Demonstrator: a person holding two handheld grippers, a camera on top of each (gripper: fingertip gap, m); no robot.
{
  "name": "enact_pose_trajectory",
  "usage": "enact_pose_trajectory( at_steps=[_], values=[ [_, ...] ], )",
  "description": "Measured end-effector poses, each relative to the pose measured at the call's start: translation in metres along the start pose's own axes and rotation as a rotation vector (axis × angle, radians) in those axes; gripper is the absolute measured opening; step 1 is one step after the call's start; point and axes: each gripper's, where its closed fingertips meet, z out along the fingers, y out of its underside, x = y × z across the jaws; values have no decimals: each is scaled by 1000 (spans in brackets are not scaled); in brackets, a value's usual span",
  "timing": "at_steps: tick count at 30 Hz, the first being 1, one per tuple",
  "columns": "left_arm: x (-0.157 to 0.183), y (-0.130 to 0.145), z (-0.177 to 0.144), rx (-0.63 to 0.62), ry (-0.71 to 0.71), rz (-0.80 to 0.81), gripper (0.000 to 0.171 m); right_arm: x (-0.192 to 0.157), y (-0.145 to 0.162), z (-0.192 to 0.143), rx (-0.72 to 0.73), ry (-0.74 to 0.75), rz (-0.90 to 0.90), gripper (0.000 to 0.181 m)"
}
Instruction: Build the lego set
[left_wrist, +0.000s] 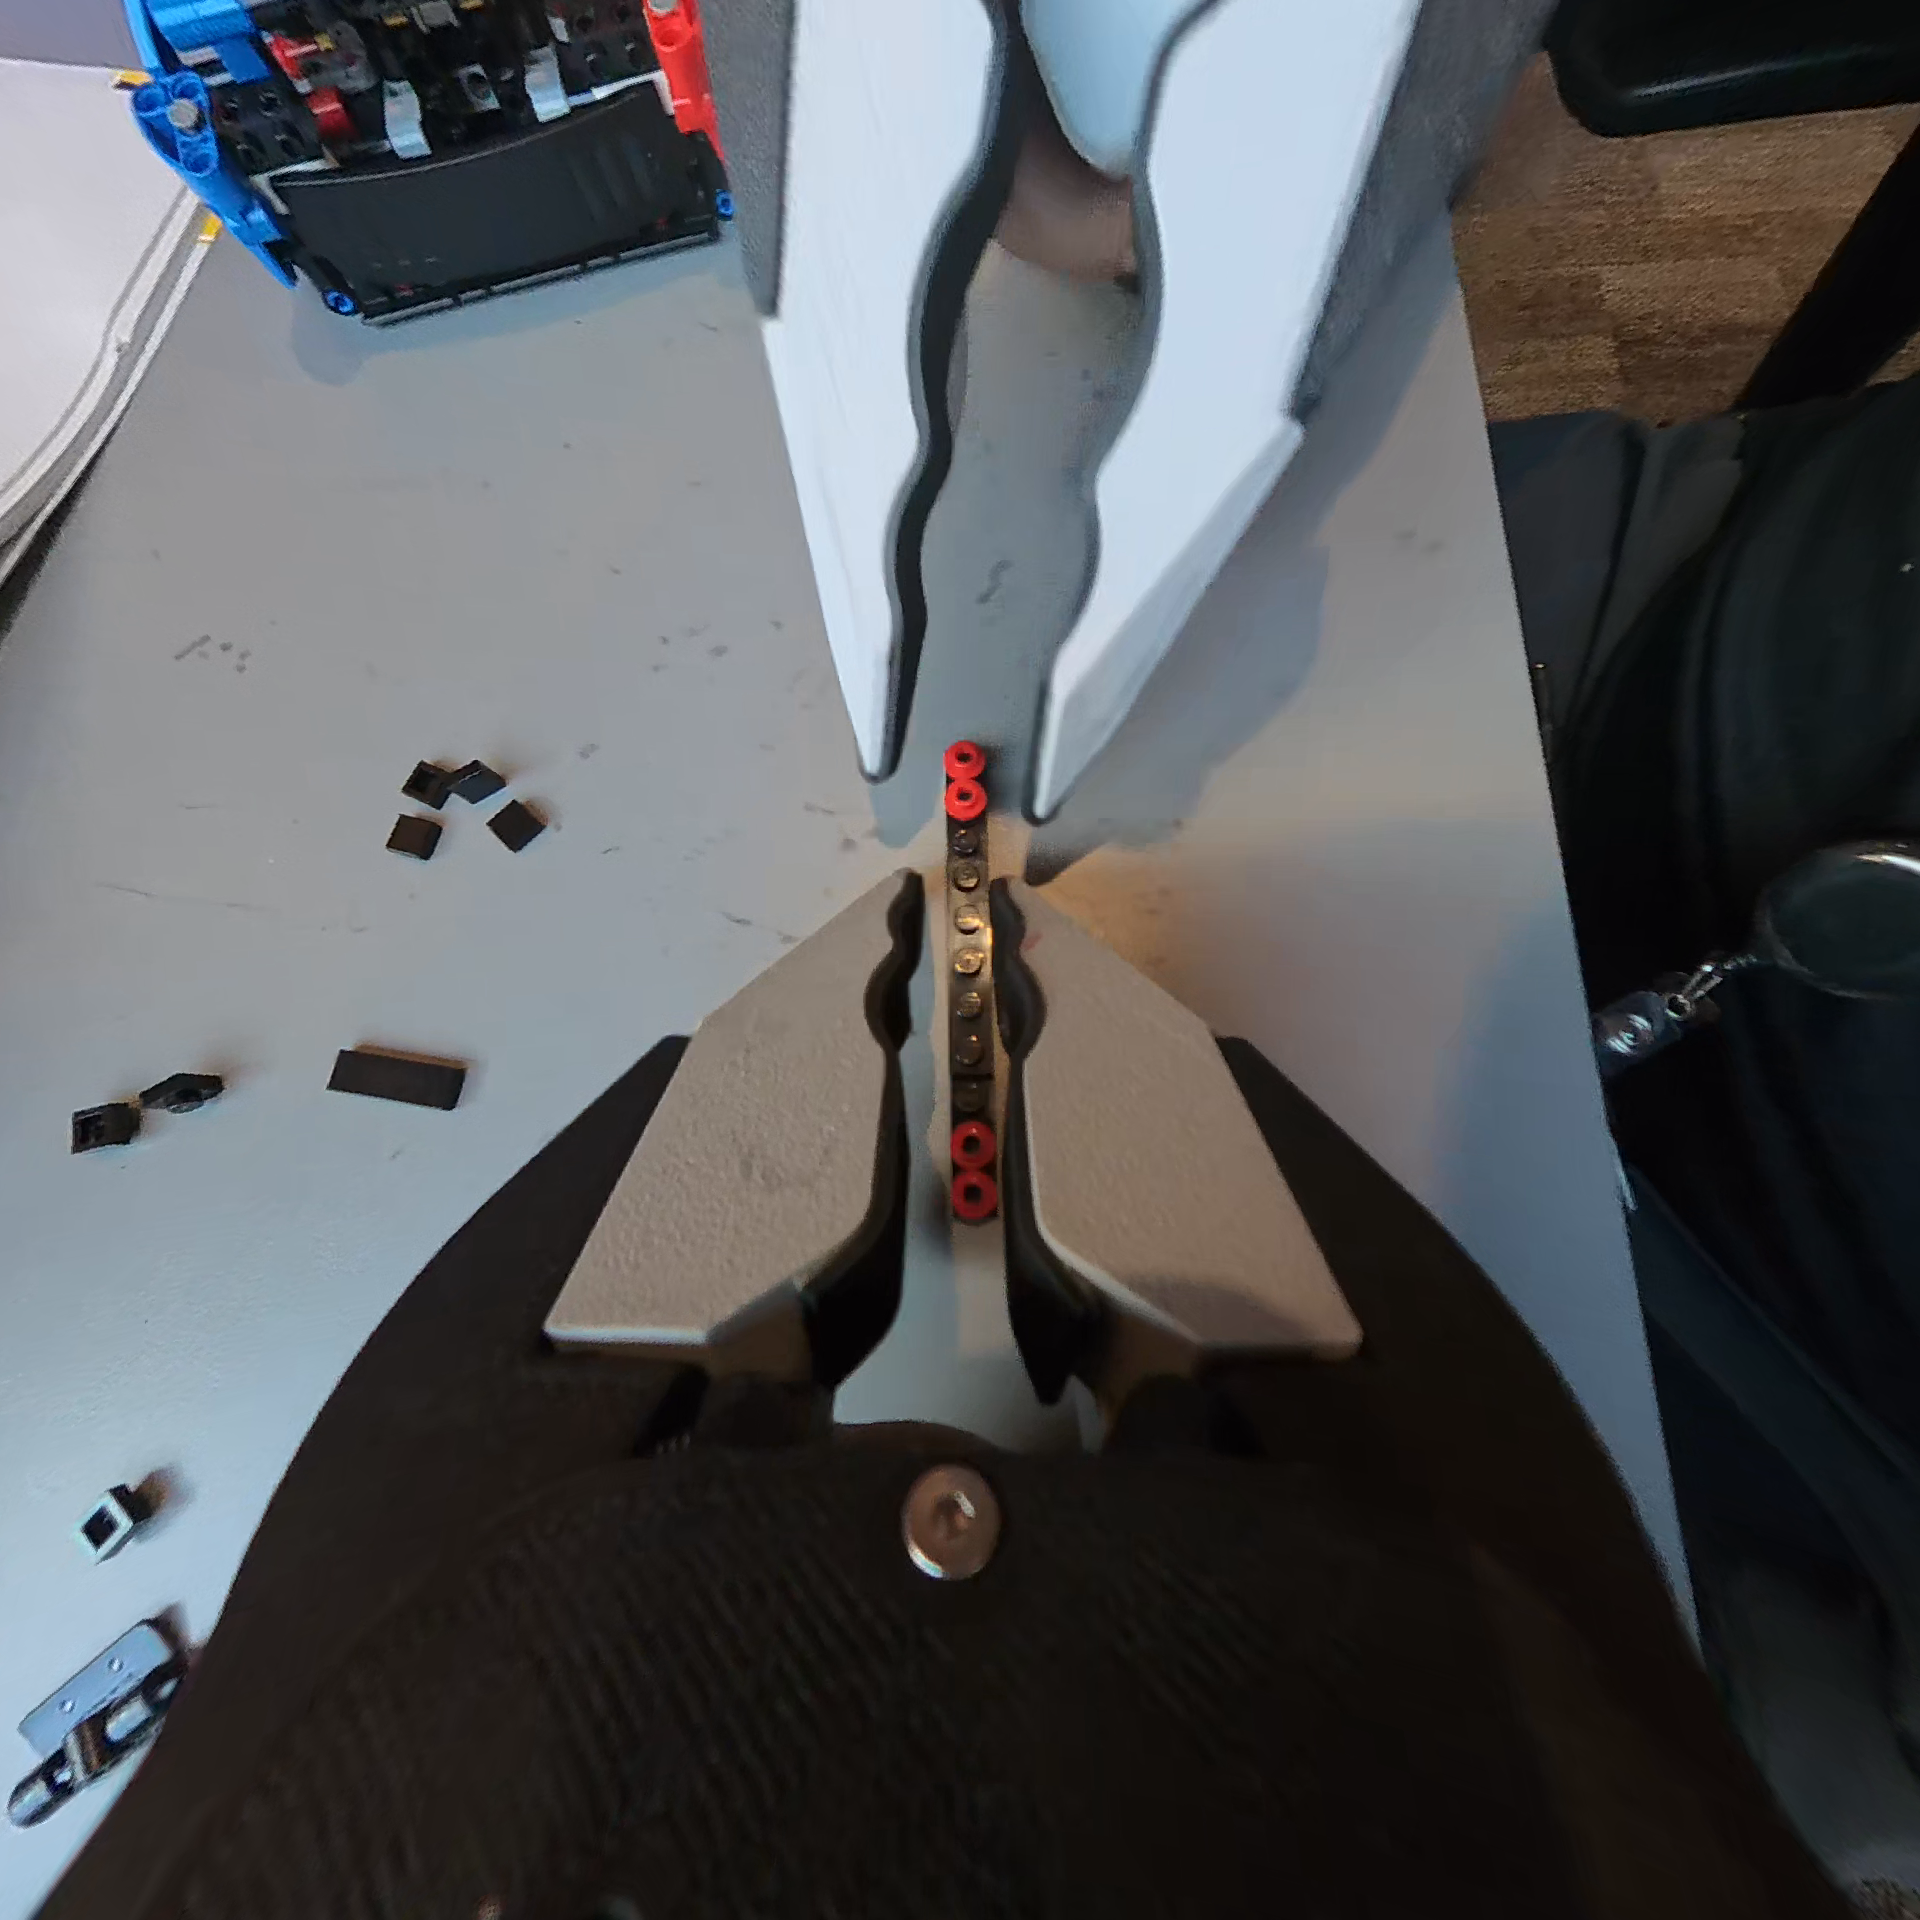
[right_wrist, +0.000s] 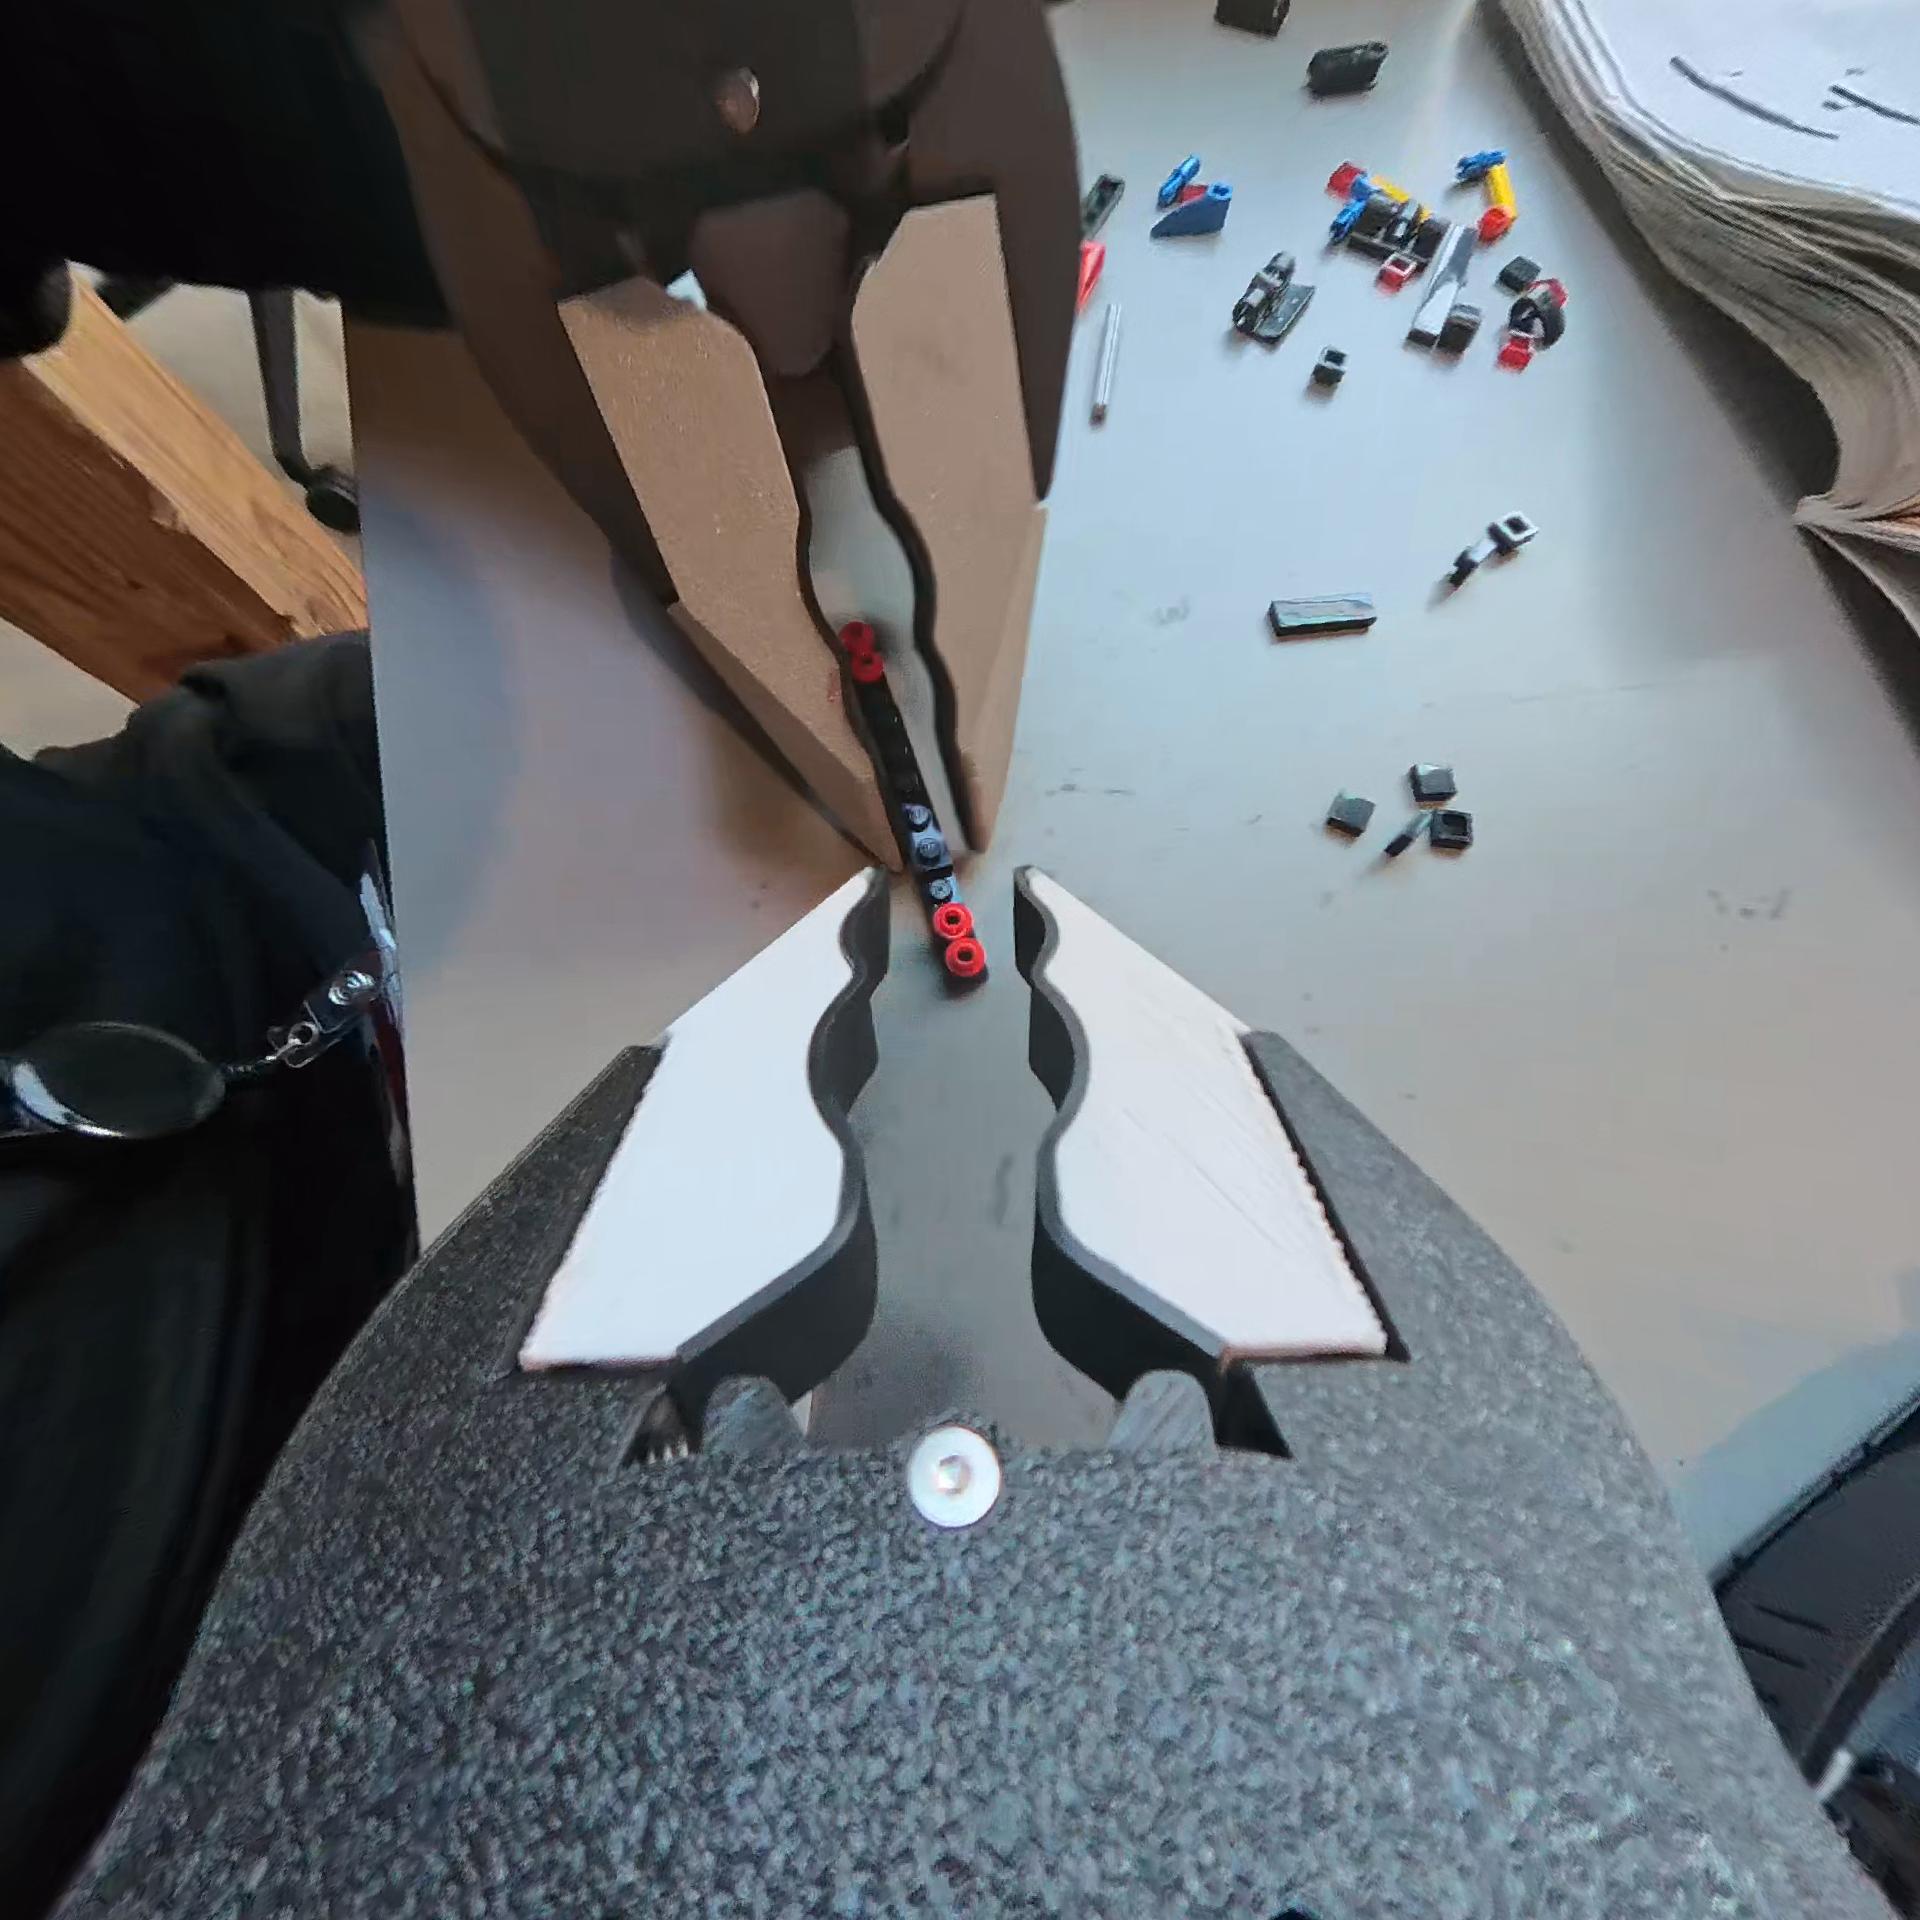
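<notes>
A long black Lego plate (left_wrist: 971, 997) with two red round studs at each end (left_wrist: 971, 1143) lies on the grey table (left_wrist: 520, 571) near its edge. My left gripper (left_wrist: 956, 883) straddles the plate's middle. Its jaws are narrowly apart: the right finger touches the plate and a slit shows on the left. My right gripper (left_wrist: 961, 795), white, comes from the opposite side, open, its tips either side of the far red studs. In the right wrist view the plate (right_wrist: 920, 826) runs from my open right gripper (right_wrist: 948, 873) into the left gripper (right_wrist: 933, 852).
A blue, black and red Lego car build (left_wrist: 468, 156) stands at the far left. Loose black pieces (left_wrist: 468, 805) and a black tile (left_wrist: 395, 1075) lie left of the plate. Mixed coloured pieces (right_wrist: 1434, 239) and a paper stack (right_wrist: 1766, 260) also show. The table edge (left_wrist: 1507, 727) is close by. Less than 4 cm separates the two grippers' tips.
</notes>
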Motion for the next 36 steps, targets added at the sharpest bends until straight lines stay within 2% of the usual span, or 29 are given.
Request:
enact_pose_trajectory(
  at_steps=[2, 4, 6, 12, 19, 24, 28, 30, 33, 36],
  values=[
    [-2, 0, 0, 0, -6, -10, 13, 0, 3, 4, -33, 21, -40, 23],
    [-2, 1, -1, -1, -5, -18, 14, 1, 7, 7, -63, 38, -78, 10],
    [-2, 1, -2, -1, -13, -23, 18, 2, 8, 7, -70, 36, -76, 7],
    [-4, 7, -8, -17, -29, -38, 31, 4, 11, 5, -70, 22, -48, 7],
    [-12, 14, -31, -15, -85, -53, 35, 6, 7, 0, -33, 21, -33, 14],
    [-42, 18, -64, 0, -217, -122, 34, 17, 3, -9, 27, 45, 17, 19],
    [-85, 25, -91, 1, -404, -256, 28, 22, 9, -14, 14, 54, 40, 23],
    [-99, 24, -99, 17, -450, -306, 27, 23, 12, -18, 16, 64, 40, 23],
    [-112, 19, -97, 20, -450, -334, 22, 27, 16, -22, 15, 93, 32, 23],
    [-118, 13, -79, -32, -404, -279, 16, 32, 18, -25, 20, 117, 27, 22]
  ],
)
